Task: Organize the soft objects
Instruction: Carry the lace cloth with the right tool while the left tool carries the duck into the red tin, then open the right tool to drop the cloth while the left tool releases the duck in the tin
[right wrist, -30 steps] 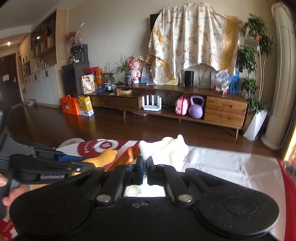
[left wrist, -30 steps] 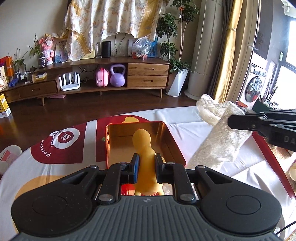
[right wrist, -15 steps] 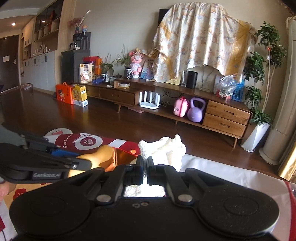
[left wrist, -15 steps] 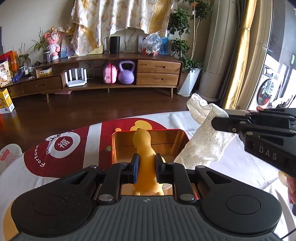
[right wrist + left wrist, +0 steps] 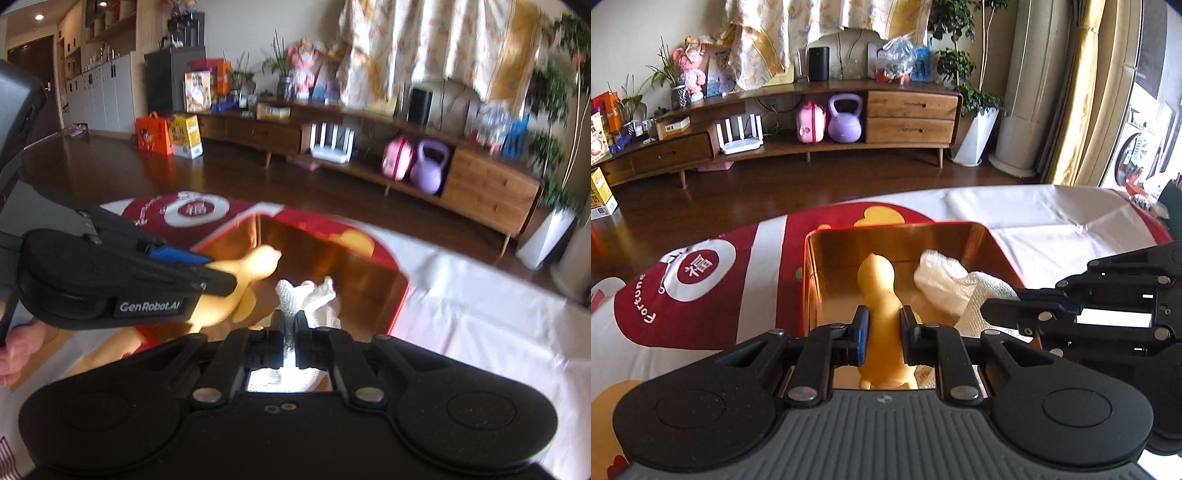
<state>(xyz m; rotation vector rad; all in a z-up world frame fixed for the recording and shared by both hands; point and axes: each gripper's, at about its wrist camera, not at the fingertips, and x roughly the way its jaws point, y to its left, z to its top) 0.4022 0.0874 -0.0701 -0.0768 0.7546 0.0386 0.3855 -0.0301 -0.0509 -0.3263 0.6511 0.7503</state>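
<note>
My left gripper [image 5: 883, 319] is shut on a yellow soft toy [image 5: 877, 280] and holds it over the open copper-coloured tin box [image 5: 901, 236]. My right gripper [image 5: 289, 320] is shut on a white knitted cloth [image 5: 306, 291], whose free end hangs down into the box. In the left wrist view the cloth [image 5: 945, 282] lies inside the box's right half, with the right gripper [image 5: 993, 310] coming in from the right. In the right wrist view the left gripper [image 5: 218, 275] and the toy [image 5: 258, 262] sit over the box [image 5: 332, 258] at the left.
The box stands on a table covered with a red, white and yellow cloth [image 5: 701, 266]. A white sheet [image 5: 1052, 218] covers the table's right part. Beyond are a dark wooden floor and a long wooden sideboard [image 5: 812, 122].
Both grippers have moved over the box and lowered. The white cloth, held up beside the box before, now hangs into it. The yellow toy has sunk towards the box's inside.
</note>
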